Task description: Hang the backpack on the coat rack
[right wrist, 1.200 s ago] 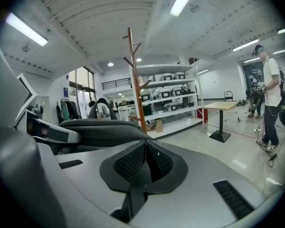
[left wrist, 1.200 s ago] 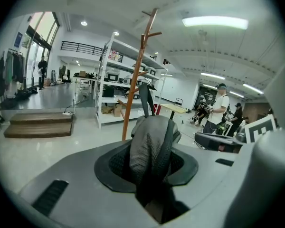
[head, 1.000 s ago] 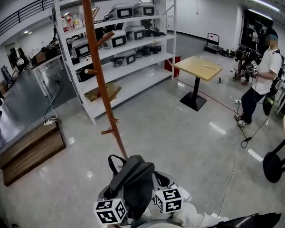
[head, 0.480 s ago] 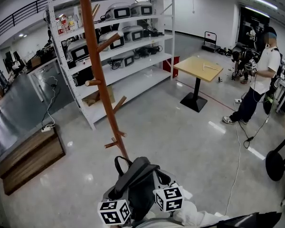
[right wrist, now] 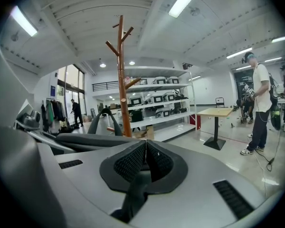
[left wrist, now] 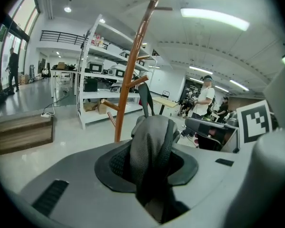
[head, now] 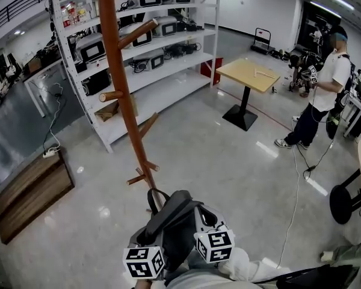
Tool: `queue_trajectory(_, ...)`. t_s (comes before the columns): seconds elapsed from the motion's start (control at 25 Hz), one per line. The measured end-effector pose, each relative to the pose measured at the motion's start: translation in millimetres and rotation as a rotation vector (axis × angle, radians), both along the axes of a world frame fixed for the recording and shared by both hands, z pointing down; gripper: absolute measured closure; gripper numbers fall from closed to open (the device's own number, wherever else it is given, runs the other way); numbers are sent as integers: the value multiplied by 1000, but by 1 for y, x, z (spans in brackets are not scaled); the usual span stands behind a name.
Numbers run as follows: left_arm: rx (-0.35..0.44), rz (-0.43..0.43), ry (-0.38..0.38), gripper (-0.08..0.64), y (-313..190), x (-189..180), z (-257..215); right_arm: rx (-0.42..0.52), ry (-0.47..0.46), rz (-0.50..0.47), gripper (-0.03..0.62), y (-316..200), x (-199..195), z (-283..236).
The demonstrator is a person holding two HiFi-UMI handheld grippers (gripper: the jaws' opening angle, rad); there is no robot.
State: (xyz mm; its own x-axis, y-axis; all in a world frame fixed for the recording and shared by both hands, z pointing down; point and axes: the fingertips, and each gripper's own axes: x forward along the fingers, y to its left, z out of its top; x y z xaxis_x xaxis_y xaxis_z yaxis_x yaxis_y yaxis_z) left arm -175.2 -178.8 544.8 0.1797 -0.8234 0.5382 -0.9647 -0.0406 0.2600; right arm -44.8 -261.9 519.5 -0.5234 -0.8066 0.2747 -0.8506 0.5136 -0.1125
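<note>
The left gripper (left wrist: 152, 163) is clamped on a thick, padded dark grey strap (left wrist: 151, 137), which fills the gap between its pads. The right gripper (right wrist: 145, 161) is closed almost flat, with a thin dark strap (right wrist: 133, 194) pinched between its meshed pads. Between the two, the dark grey fabric backpack (head: 171, 224) is carried low and close to the person's body. Its black top handle loop (head: 154, 198) is seen standing upright at the front, just before the foot of the tall reddish-brown wooden coat rack (head: 123, 95). No peg is touched by the loop. The short lowest pegs (head: 137, 178) are nearest, and the longer upper pegs (head: 138, 34) are well above the bag. Behind the rack, white metal shelving (head: 168, 101) loaded with grey machines is seen. Further right are a yellow square table (head: 248, 76) and a person in a white shirt (head: 323, 89). The task is judged to be about midway: the bag is gripped and is at the rack. The lift and the hooking of the loop over a peg are not yet done.
</note>
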Motion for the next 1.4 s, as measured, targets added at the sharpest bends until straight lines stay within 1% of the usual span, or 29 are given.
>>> queue_trajectory(0.16,1,32,12,443,-2,4,-2,21,-9,19,578,-10,7,-13)
queue_trajectory(0.28,13,67,2,443,-9,6,-10,43,-13,21,578,-16,10,-26)
queue_trajectory(0.44,25,94,-18,443,-21,12,-14,24,-2,5,578,-17,8,-25)
queue_trajectory(0.68,47,64,-24,443,-35,10,-24,15,8,-13,578,-18,6,-20)
queue_trajectory(0.96,87,68,-29,443,-52,1,-42,6,8,-11,578,-19,7,-19)
queue_trajectory(1.4,73,22,12,443,-73,-16,-38,-5,11,-23,578,-23,6,-19)
